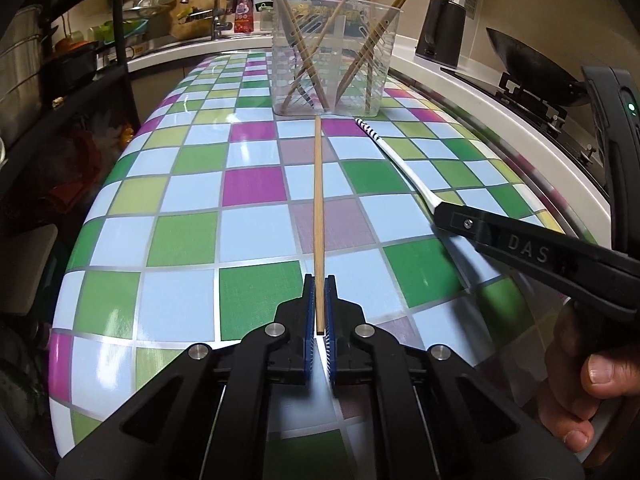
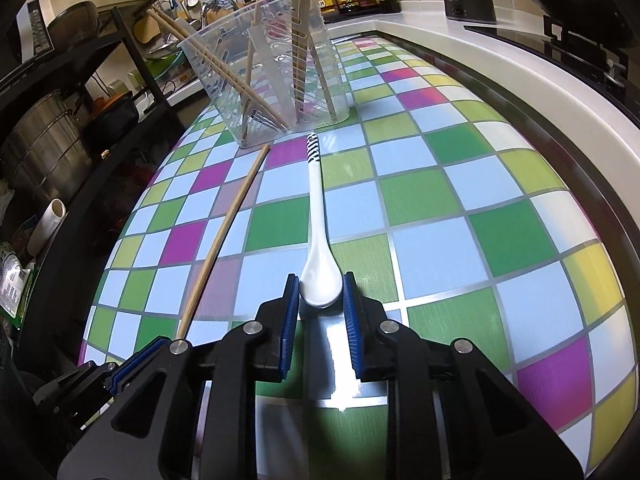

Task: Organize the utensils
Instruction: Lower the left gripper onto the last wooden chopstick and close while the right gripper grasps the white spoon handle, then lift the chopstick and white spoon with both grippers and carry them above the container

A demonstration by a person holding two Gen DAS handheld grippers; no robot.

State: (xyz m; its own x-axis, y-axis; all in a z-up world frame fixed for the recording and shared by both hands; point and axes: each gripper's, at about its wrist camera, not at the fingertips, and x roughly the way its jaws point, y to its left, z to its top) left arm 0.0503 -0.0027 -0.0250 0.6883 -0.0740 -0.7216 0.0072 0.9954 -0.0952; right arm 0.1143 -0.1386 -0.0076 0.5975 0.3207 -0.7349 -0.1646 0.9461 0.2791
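A wooden chopstick (image 1: 318, 216) lies lengthwise on the checkered table, its far tip near the clear plastic utensil holder (image 1: 334, 60). My left gripper (image 1: 319, 284) is shut on the chopstick's near end. A white ceramic spoon (image 2: 318, 216) with a dark striped handle tip lies pointing at the holder (image 2: 264, 72). My right gripper (image 2: 321, 284) is closed against the sides of the spoon's bowl. The spoon (image 1: 400, 160) and the right gripper (image 1: 444, 216) also show in the left wrist view. The chopstick (image 2: 224, 232) shows in the right wrist view. The holder has several chopsticks standing in it.
The table has a checkered cloth (image 1: 192, 184). A white counter (image 1: 500, 120) with a stove, a wok (image 1: 532, 64) and a dark kettle (image 1: 440, 32) runs along the right. A sink and faucet (image 1: 208, 4) are behind. Black shelves with pots (image 2: 44, 148) stand on the left.
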